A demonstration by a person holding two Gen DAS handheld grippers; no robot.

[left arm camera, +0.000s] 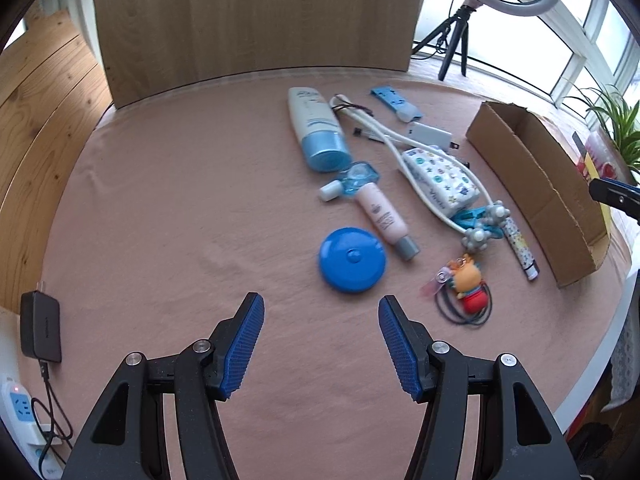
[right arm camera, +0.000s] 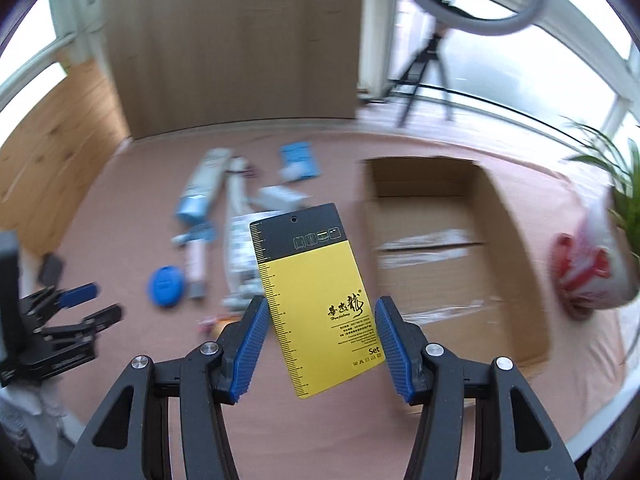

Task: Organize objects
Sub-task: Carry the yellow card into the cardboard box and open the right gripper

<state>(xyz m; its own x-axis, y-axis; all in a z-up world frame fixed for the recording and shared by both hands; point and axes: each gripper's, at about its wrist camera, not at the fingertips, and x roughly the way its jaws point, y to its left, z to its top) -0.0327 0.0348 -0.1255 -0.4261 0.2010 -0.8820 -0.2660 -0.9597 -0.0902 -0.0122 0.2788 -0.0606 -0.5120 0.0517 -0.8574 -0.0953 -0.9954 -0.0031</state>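
In the right wrist view my right gripper (right arm camera: 321,305) is shut on a yellow and black card (right arm camera: 312,280), held upright by its side edges above the pink tablecloth, left of an open cardboard box (right arm camera: 508,240). My left gripper (left arm camera: 320,308) stands open and empty just in front of a blue round disc (left arm camera: 352,260). Behind the disc lie a pink tube (left arm camera: 384,216), a white and blue bottle (left arm camera: 316,128), a patterned pouch (left arm camera: 440,180), a toy keychain (left arm camera: 468,280) and a starry tube (left arm camera: 520,248). The cardboard box (left arm camera: 536,184) sits to their right.
A wooden board (left arm camera: 256,20) stands at the table's back. A ring light on a tripod (left arm camera: 456,40) and a plant (left arm camera: 616,120) are at the back right. A black adapter (left arm camera: 40,328) and a power strip (left arm camera: 20,408) lie at the left edge. A red and white bag (right arm camera: 588,268) lies right of the box.
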